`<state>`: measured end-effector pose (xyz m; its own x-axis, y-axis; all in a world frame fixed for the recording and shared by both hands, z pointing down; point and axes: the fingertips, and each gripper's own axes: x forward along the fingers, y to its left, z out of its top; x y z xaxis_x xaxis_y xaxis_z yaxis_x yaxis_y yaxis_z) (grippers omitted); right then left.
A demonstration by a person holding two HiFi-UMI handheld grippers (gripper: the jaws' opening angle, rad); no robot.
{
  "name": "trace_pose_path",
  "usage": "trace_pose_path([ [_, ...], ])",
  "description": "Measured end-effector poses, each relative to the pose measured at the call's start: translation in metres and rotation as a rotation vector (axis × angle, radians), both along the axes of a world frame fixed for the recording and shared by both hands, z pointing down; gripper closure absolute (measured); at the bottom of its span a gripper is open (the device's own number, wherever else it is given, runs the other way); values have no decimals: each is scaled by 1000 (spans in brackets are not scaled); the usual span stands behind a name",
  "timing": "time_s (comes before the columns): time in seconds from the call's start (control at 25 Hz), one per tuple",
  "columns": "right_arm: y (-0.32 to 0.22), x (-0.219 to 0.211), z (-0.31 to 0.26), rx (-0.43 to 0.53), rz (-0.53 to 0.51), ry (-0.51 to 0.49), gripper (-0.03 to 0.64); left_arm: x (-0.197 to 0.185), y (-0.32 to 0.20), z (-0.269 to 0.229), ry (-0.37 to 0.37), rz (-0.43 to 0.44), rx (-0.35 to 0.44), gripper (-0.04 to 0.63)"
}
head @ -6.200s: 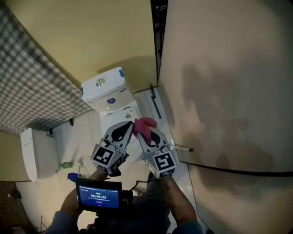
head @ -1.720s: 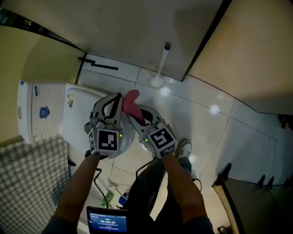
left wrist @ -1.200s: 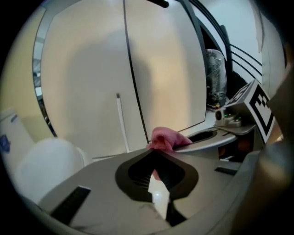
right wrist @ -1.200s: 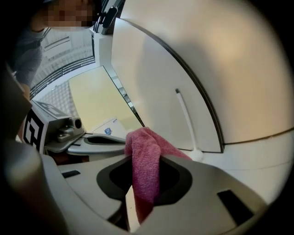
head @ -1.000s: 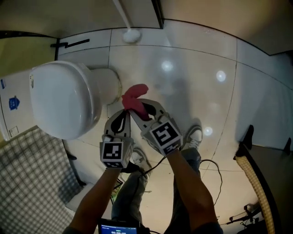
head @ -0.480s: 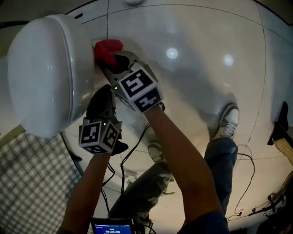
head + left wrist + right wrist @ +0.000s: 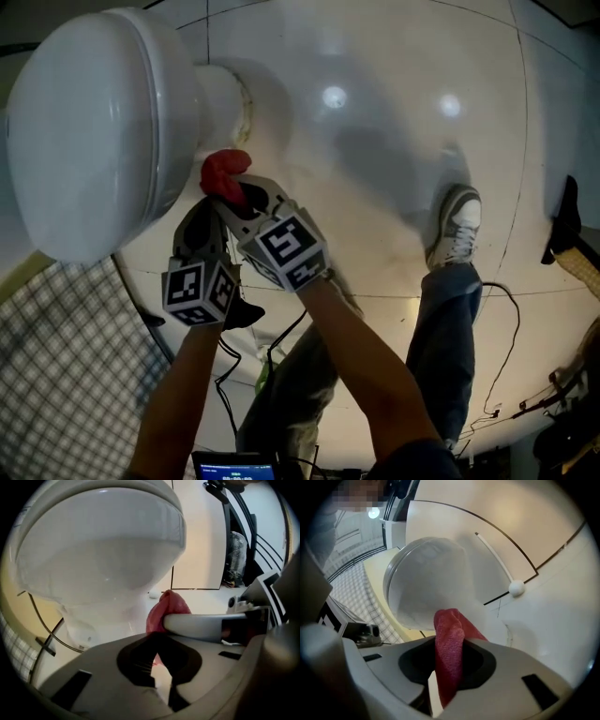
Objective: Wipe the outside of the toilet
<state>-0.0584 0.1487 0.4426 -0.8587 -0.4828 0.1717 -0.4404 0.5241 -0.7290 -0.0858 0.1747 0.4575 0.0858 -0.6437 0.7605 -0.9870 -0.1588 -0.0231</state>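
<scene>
Over on the left of the head view sat one white toilet (image 7: 94,131), its lid down, filling the upper left corner, with a checked fabric (image 7: 56,375) in the lower left. Just right of the bowl were the two grippers, side by side, each with its marker cube, so two cubes in all.

The left gripper (image 7: 202,214) was lower and nearer the bowl. Its own view showed the jaws pretty much closed with nothing between them, and through the gap you only saw the other gripper's load.

The right gripper (image 7: 230,187) was clamped on the single red cloth (image 7: 225,173). That cloth poked out past the tips, right by the spot where the bowl narrows into the pedestal. Couldn't tell whether it actually touched the porcelain.

Further right the tiled floor (image 7: 375,187) had two bright light spots on it. One grey-and-white shoe (image 7: 457,225) stood at the right, and a black cable (image 7: 506,319) looped below it.

Only the head view gave the shoe, the legs and the checked fabric. The left gripper view looked up at the underside of the bowl instead. The right gripper view was the only one that caught a white stick with a round end (image 7: 515,588), over by the wall at the right of its frame.
</scene>
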Motion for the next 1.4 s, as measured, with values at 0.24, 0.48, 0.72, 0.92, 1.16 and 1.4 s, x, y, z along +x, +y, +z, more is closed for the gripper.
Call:
trace_pose_path([
  [0.24,-21,7,18,3,5,22,529,9,-18,16,41,-9,36,578],
  [0.48,-111,26,66,4,117,41,529,37,-88,57,59,41,50,578],
  [0.72,-161,17,107,-14,108,40,529,35,-125,88,49,11,25,578],
  [0.92,-141,20,121,-77,96,25,529,31,-113,99,20,20,4,580],
  [1.16,-54,5,132,-172,34,57,529,7,-49,104,33,-72,-63,580],
  [1.4,0,-14,111,-130,-93,109,529,-8,7,86,56,-159,-58,580],
])
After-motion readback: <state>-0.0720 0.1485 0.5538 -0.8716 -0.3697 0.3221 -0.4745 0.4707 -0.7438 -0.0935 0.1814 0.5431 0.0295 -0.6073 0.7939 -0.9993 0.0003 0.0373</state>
